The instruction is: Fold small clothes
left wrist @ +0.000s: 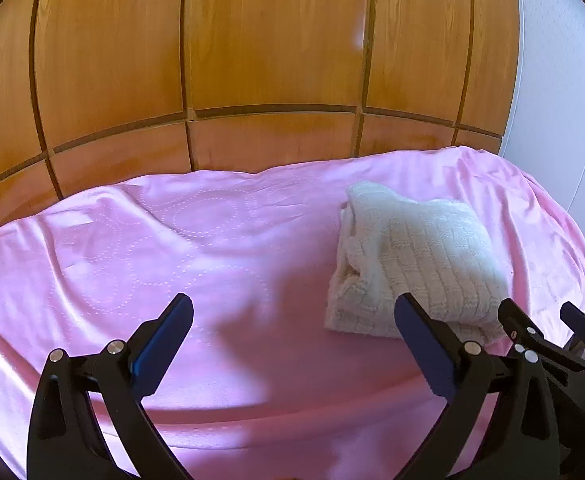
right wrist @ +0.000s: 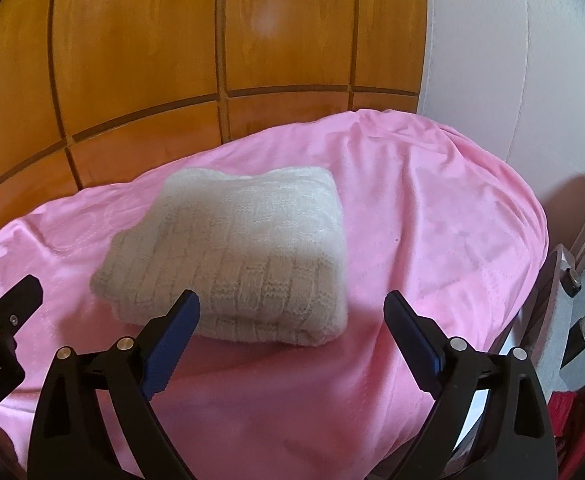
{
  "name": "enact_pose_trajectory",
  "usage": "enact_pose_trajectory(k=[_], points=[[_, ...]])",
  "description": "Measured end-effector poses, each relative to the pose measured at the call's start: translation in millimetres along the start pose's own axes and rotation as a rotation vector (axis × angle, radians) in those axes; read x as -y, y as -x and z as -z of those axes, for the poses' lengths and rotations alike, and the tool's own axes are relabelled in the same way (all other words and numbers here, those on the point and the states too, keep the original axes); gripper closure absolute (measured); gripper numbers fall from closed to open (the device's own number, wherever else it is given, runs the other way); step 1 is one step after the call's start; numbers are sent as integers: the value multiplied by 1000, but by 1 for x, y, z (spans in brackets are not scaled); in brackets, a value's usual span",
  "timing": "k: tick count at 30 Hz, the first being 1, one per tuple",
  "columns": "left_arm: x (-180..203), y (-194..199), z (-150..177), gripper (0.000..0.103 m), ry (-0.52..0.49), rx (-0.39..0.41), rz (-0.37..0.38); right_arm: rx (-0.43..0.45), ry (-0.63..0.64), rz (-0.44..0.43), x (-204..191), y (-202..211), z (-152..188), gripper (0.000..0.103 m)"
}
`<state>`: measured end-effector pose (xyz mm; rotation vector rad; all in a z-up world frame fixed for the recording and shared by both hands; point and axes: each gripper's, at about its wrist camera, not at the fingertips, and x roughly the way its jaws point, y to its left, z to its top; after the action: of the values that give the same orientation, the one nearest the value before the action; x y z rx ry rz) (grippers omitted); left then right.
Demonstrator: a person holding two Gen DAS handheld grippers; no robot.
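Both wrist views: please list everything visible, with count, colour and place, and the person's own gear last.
knitted garment: one, cream-white, folded into a thick bundle, lying on the pink sheet just beyond the grippers
sheet: one, pink, rumpled, covering the whole work surface
wardrobe: one, orange-brown wood panels, behind the sheet
wall: one, white, to the right of the wardrobe
red cloth: one, red, at the lower right edge of the right wrist view; what it is cannot be told
left gripper: one, black with blue pads, open, nothing between the pads
right gripper: one, black with blue pads, open, holding nothing
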<state>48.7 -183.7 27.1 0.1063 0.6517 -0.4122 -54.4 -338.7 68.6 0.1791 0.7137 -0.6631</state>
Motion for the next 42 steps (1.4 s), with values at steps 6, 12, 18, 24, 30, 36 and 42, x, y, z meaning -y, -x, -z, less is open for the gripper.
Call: enact_pose_trajectory(k=[6,12,18,24,30,36,42], points=[[1,2,0,2,5,5,15,0,-1,16,1,3,4,11],[2,1,1,2,-3,0,15,8,-5,27,2,3,5,11],[0,6,1,2,1,14,20,18,-2,26,2,4,6,11],[-2,5,-1,2,5,9,18,-2,-14,22,3,0,6,11],[1,5,0,2,-7,16,18,13,-14,27,5,3,5,11],[1,6,2,2,6,16,16,21,-6,31,3,5,4,11],[0,9,0,2,12,17,10,18,-3,30,3,5,5,11]])
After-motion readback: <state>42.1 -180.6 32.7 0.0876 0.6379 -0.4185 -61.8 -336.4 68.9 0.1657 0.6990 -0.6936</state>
